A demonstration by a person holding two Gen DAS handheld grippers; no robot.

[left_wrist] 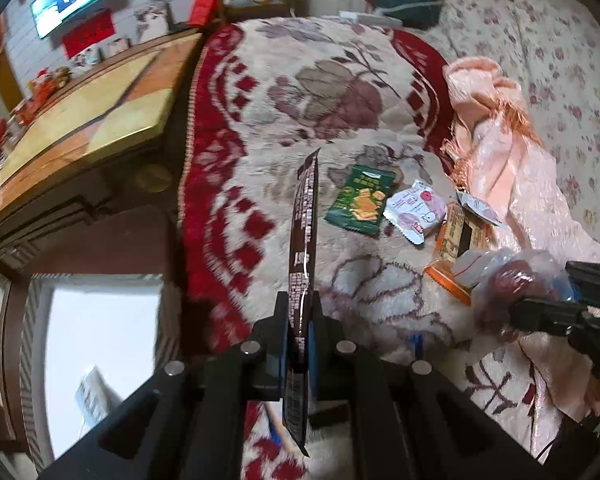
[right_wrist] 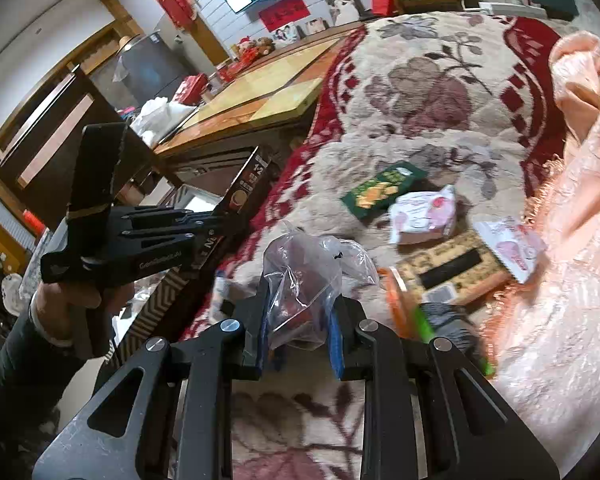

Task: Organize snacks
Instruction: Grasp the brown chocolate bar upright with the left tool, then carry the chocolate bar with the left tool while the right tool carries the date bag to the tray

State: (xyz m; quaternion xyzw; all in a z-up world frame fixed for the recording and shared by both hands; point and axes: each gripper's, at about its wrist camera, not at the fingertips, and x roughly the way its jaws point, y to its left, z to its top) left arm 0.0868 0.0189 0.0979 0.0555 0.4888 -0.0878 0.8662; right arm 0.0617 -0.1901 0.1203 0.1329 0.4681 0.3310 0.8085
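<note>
My left gripper is shut on a long dark brown snack packet, held edge-on above the blanket; it also shows in the right wrist view. My right gripper is shut on a clear plastic bag with red-brown snacks; the bag also shows in the left wrist view. On the blanket lie a green cracker packet, a white-pink packet, an orange-brown box and a second white-pink packet.
A floral red-and-cream blanket covers the bed. A peach satin cloth lies at the right. A wooden table stands left of the bed. An orange and green item lies by the right gripper.
</note>
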